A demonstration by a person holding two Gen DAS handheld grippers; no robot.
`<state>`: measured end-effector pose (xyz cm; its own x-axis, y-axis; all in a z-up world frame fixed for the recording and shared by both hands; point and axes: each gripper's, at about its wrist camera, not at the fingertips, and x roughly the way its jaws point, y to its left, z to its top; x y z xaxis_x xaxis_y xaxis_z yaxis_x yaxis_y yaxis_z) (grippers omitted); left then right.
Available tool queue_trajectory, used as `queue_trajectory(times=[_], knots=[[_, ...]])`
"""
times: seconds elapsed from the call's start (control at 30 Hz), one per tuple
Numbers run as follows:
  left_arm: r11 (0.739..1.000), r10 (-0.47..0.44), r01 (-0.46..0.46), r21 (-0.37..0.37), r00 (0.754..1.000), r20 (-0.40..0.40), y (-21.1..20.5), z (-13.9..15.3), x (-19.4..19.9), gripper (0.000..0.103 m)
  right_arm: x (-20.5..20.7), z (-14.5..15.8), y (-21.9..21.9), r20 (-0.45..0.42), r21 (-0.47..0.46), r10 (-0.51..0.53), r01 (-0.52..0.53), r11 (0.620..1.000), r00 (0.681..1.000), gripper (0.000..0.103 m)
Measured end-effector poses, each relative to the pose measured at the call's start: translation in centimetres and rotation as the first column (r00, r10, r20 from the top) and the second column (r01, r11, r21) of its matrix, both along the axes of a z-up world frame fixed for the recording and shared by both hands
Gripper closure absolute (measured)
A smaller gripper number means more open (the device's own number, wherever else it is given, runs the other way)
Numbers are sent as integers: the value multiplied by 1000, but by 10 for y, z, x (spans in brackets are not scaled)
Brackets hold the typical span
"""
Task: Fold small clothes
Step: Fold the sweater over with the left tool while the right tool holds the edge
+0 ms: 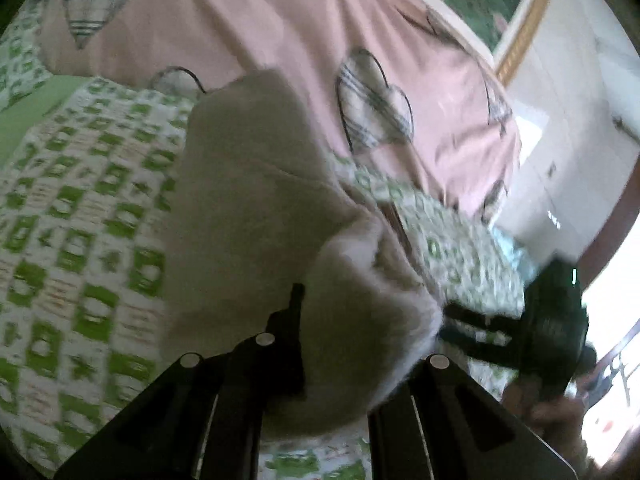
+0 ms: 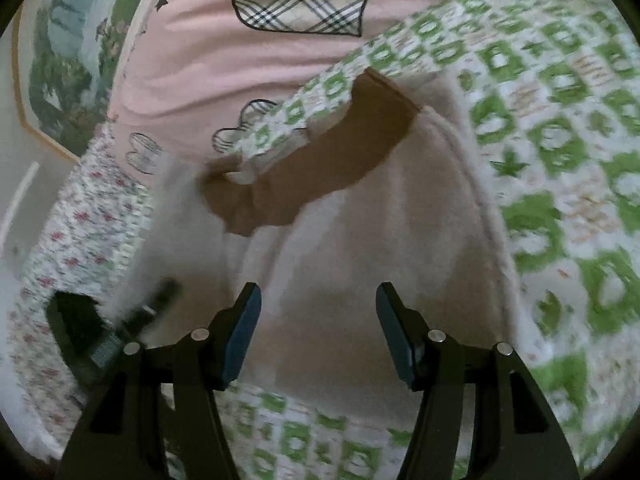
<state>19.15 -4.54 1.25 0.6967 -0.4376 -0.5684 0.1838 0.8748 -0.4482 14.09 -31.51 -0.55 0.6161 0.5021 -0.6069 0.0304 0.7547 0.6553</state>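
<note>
- Two tongs are working one garment [image 1: 248,200], a small pale beige piece with a brown band [image 2: 320,152], lying on the green-checked spread [image 1: 80,208] just below a pink quilt [image 1: 240,20].
- The left tongs [image 1: 320,360] are sitting right at the near edge of the cloth, and a raised fold is bulging up between the fingers. I am judging that they are pinching it, though blur and the cloth itself are hiding the tips, so I cannot tell how firm the hold is or how wide the gap is.
- The right tongs [image 2: 319,328] are standing wide apart and holding nothing; the garment is lying flat under and ahead of them, with its near hem showing in the gap between the pads.
- In the left view the right tongs [image 1: 480,328] are showing just beside the lifted fold, so the two are working close together.
- What could go wrong, as I am reading it: the soft cloth could be slipping out of a shallow pinch partway through the fold, leaving a bunched lump.
- The spread could be getting nipped along with the hem, since both are lying pressed together, and then it would be dragging.
- The right tongs, being so near, could be knocking into the left ones or catching the raised fold.
- The brown band is already looking rumpled at the far end, so a fold laid over it could be coming out crooked.
</note>
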Motion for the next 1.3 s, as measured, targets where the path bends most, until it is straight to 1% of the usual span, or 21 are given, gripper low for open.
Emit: queue_trajectory(times=[0.07,0.1,0.17,0.23,0.33,0.37,0.4,0.43,0.47,0.5,0.53,0.6,0.7,0.77,0.87,0.93,1.07,1.23,1.27,1.3], knots=[[1000,-16,16,-1,1000,-24,-10,-10,3,96,18,-4,2,-20,71,47,-45,996,999,31],[1000,-19,19,0,999,-31,-13,-13,3,96,29,-6,6,-29,101,69,-65,993,997,30],[1000,-21,21,9,999,-38,-15,-17,2,97,47,-10,13,-38,132,98,-93,987,994,30],[1000,-22,23,13,999,-37,-16,-18,1,97,70,-16,28,-62,166,155,-143,976,986,30],[999,-24,25,34,999,-28,-16,-15,-1,96,103,-23,54,-83,188,206,-187,964,975,30],[999,-24,26,42,999,-28,-16,-15,-1,97,113,-25,61,-93,179,207,-188,966,974,30],[998,-25,26,50,999,-28,-17,-13,-1,97,122,-24,68,-96,156,207,-190,969,974,33],[998,-25,26,64,999,-25,-18,-11,-2,97,133,-23,77,-93,118,208,-197,973,974,53],[997,-26,28,74,999,-22,-20,-9,-2,97,140,-21,81,-95,98,207,-198,975,974,72],[996,-27,28,86,1000,-16,-21,-6,-3,97,144,-16,85,-91,77,202,-195,978,975,76],[995,-28,29,93,1000,-8,-24,-2,-4,97,145,-7,87,-69,50,197,-194,980,978,83],[995,-47,45,86,999,18,-29,8,-7,96,140,15,84,-7,7,199,-199,980,980,85],[992,-104,100,73,993,55,-51,21,-10,96,117,52,72,92,-113,206,-195,974,974,86],[987,-148,144,71,988,54,-74,21,-8,96,105,61,55,106,-168,197,-177,970,975,86],[977,-205,203,69,979,20,-106,9,-2,96,94,52,20,73,-205,161,-143,968,984,86],[970,-234,235,61,972,-17,-123,-4,3,95,90,36,-2,31,-224,131,-121,967,991,86],[960,-272,277,50,959,-84,-148,-30,12,95,87,11,-24,-23,-292,95,-98,951,995,86],[951,-290,299,84,952,-98,-160,-42,13,93,82,1,-35,-12,-300,70,-71,951,997,86],[949,-295,304,85,950,-102,-161,-44,12,91,82,0,-34,-11,-309,72,-72,948,997,86],[948,-298,307,84,949,-106,-161,-44,9,87,82,0,-34,-9,-316,69,-68,946,998,86]])
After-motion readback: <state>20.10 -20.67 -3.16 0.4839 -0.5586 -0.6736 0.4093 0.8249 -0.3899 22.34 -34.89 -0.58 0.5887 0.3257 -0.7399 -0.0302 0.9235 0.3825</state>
